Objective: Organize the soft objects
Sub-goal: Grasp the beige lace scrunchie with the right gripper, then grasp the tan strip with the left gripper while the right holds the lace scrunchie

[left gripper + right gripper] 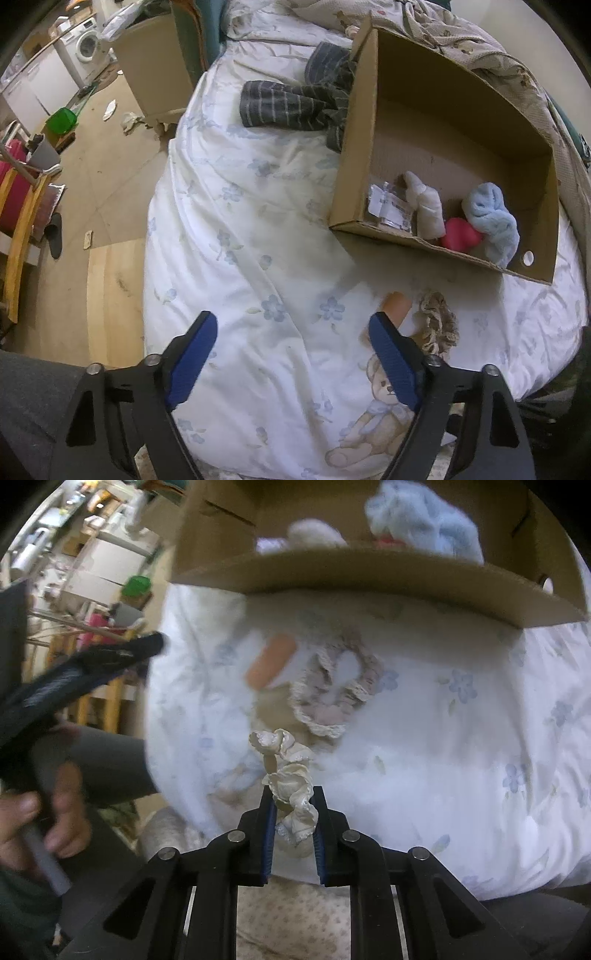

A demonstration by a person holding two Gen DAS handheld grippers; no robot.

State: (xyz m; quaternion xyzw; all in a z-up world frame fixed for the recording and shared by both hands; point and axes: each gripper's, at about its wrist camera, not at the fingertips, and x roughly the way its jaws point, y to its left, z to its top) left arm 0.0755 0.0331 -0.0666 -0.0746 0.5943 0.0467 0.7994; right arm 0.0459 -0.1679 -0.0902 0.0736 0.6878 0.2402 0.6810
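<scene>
A cardboard box (354,122) lies on the bed and holds a white soft toy (424,206), a red heart (461,234) and a light blue cloth (491,218). It also shows in the right wrist view (369,572). My right gripper (293,795) is shut on a cream frilly scrunchie (291,771), held above the bed in front of the box. A beige lace scrunchie (332,686) and an orange sausage-shaped toy (271,661) lie on the sheet before the box; both show in the left wrist view (437,321) (397,304). My left gripper (291,325) is open and empty above the sheet.
Dark striped cloth (295,99) lies on the bed left of the box. A patterned blanket (498,48) is bunched behind the box. The bed's left edge drops to a floor with a green bin (62,120), a washing machine (86,46) and a wooden frame (18,236).
</scene>
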